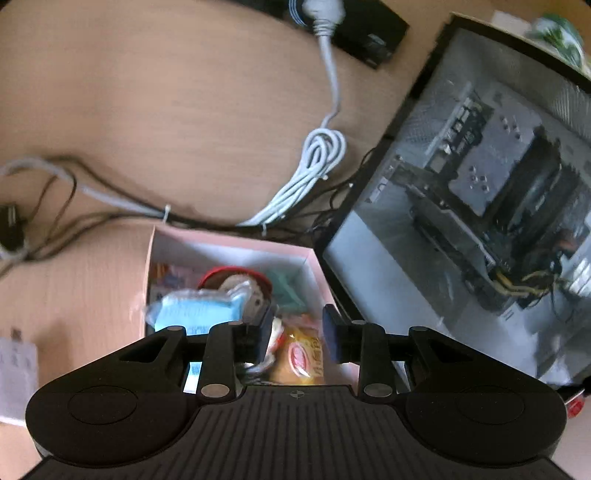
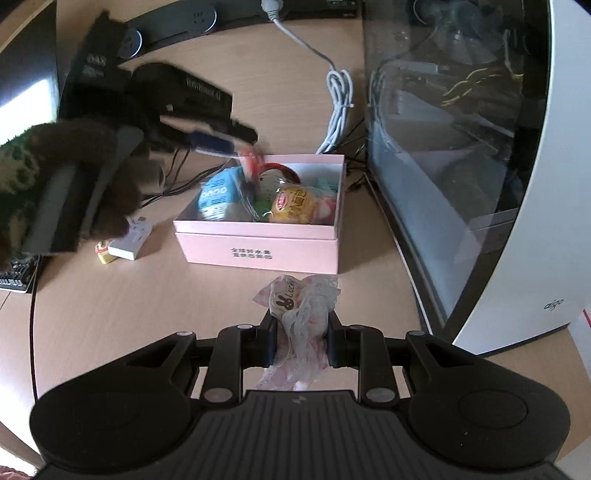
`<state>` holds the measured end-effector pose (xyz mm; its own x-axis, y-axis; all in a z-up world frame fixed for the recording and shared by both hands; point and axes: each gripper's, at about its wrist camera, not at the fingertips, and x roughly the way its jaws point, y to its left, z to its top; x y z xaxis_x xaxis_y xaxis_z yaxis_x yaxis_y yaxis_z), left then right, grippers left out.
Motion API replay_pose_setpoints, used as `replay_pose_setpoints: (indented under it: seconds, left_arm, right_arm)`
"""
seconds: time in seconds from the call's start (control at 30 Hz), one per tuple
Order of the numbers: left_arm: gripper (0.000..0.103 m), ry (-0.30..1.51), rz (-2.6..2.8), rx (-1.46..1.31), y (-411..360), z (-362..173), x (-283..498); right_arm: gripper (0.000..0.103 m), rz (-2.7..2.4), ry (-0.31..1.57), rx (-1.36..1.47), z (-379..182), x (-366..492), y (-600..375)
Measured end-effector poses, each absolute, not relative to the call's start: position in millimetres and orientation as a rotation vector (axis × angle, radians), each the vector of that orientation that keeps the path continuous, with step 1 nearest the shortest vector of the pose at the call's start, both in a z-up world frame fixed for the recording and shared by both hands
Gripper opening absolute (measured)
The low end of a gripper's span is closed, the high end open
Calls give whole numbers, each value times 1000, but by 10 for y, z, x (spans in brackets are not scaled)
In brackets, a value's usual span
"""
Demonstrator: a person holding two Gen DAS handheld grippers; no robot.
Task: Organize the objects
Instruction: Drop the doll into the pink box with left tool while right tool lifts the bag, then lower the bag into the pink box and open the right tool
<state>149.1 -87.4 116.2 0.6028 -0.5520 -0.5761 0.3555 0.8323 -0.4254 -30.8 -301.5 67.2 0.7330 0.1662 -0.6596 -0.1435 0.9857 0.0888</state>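
Observation:
A pink box [image 2: 258, 251] sits on the wooden desk and holds snack packets: a blue packet [image 2: 216, 195], a yellow packet [image 2: 293, 205] and a red-rimmed item [image 1: 236, 275]. The box also shows in the left wrist view [image 1: 317, 266]. My left gripper [image 1: 295, 338] is open and empty just above the box's contents; in the right wrist view [image 2: 221, 144] it hovers blurred over the box's far left corner. My right gripper [image 2: 300, 336] is shut on a pink "Lucky" rabbit packet [image 2: 299, 302], held in front of the box's near side.
A glass-sided PC case [image 2: 461, 147] stands right of the box. White coiled cable [image 1: 317, 162] and black cables lie behind it. A power strip [image 2: 177, 22] is at the back. A white card box [image 2: 133, 240] and small yellow item [image 2: 103, 253] lie left, near a keyboard [image 2: 14, 275].

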Motion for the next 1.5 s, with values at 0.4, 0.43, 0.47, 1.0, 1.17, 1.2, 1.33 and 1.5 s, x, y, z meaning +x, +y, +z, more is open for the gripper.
replay_pose_setpoints:
  seconds: [0.4,0.43,0.47,1.0,1.17,1.2,1.33,1.5]
  left_arm:
    - [32,847,-509,-433,20,825,680]
    - [32,858,-504,-435,92,784,592]
    - [32,868,-495,-441,169,741,501]
    - [32,861,-223,-603,1397,360,-82]
    - [32,856,-258,-600,1389,371,15]
    - [32,856,-266,-599,1377,372,41]
    - [32,860,-283,-597,1277,350,108]
    - [32,844,-290,-563,1112,374,155]
  right_arm:
    - [24,221,683,204,1066,825,-2920]
    - [24,217,695,242,1080,1066,-2897]
    - [24,208,713,279,1061,1286,-2887]
    - [36,-7,994,180,244,3028,-2525]
    - [73,4,946,281,485,2808,-2669]
    - [74,16,916,307,557,2701,-2709]
    - [75,58,805,288,797,2213,-2738]
    - [81,109,691,155,950,1570,-2608]
